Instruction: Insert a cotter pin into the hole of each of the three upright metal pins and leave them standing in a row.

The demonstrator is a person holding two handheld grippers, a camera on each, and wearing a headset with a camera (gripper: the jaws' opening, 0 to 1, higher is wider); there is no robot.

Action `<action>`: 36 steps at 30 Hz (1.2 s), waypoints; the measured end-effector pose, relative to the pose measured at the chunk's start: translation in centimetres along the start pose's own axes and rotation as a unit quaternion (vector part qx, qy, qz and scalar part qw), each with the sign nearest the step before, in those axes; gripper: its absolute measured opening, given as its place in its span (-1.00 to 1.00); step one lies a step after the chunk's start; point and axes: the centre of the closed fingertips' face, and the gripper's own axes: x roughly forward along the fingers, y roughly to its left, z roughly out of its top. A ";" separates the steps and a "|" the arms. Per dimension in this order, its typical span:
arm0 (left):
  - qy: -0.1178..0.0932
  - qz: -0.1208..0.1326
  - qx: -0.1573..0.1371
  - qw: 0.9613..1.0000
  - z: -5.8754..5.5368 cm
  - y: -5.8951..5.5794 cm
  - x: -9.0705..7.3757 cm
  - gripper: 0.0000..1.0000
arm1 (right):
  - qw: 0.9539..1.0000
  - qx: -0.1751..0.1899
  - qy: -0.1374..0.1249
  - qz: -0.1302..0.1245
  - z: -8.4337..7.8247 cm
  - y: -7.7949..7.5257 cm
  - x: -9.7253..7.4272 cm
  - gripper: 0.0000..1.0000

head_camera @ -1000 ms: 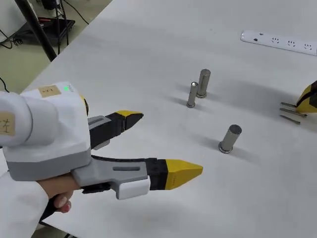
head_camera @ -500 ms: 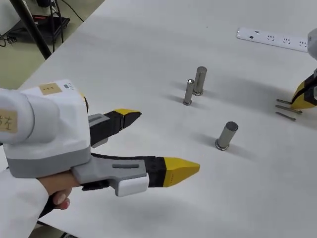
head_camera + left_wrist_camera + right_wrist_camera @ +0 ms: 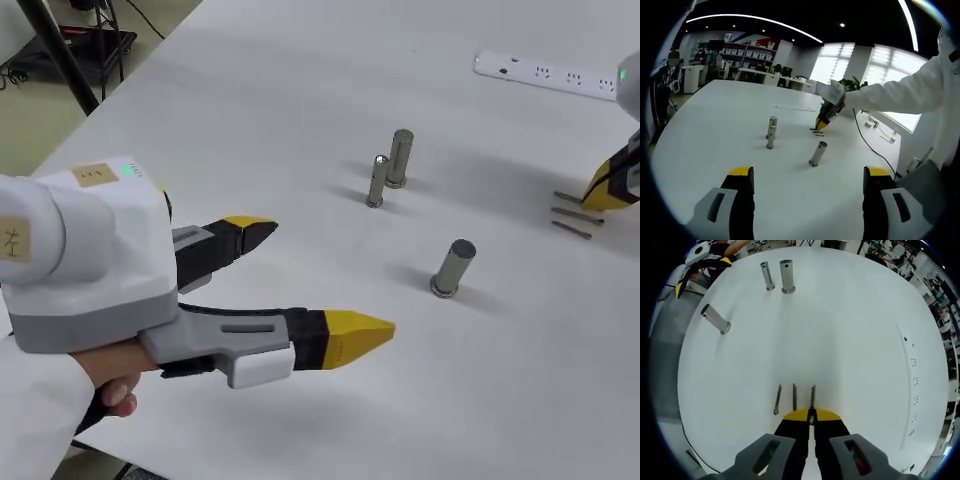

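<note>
My right gripper (image 3: 811, 416) clamps one thin grey cotter pin (image 3: 812, 394), two others (image 3: 794, 396) alongside. My left gripper (image 3: 808, 175) gapes toward three steel cylindrical pins (image 3: 818, 153).

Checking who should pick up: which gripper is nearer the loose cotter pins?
Right. The right gripper is at the cotter pins, closed on one; the left gripper hovers open, beyond the upright pins.

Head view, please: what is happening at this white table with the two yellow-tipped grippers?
A person holds a gripper in each hand. The right gripper is shut on the end of one cotter pin, the outer of three lying side by side on the table. The left gripper hangs open above the table, holding nothing. The three metal pins stand upright, two close together, one apart; none has a cotter pin yet.
</note>
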 end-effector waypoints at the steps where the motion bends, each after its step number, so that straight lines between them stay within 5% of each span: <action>1: -0.001 0.002 0.000 1.000 0.0 0.1 0.0 0.78 | 1.000 0.002 0.000 -0.002 0.0 0.1 0.0 -1.00; 8: 0.002 0.016 0.000 1.000 -0.1 0.6 -0.1 0.81 | 1.000 0.007 0.000 -0.005 0.1 -0.4 0.0 -1.00; 20: -0.005 0.026 0.003 1.000 0.1 0.5 -0.5 0.95 | 0.998 -0.020 -0.040 -0.032 1.5 0.0 -2.7 -1.00; 36: -0.002 0.013 0.016 1.000 0.6 -0.4 -0.4 0.97 | 0.990 -0.038 -0.094 -0.097 2.6 2.8 -7.6 -1.00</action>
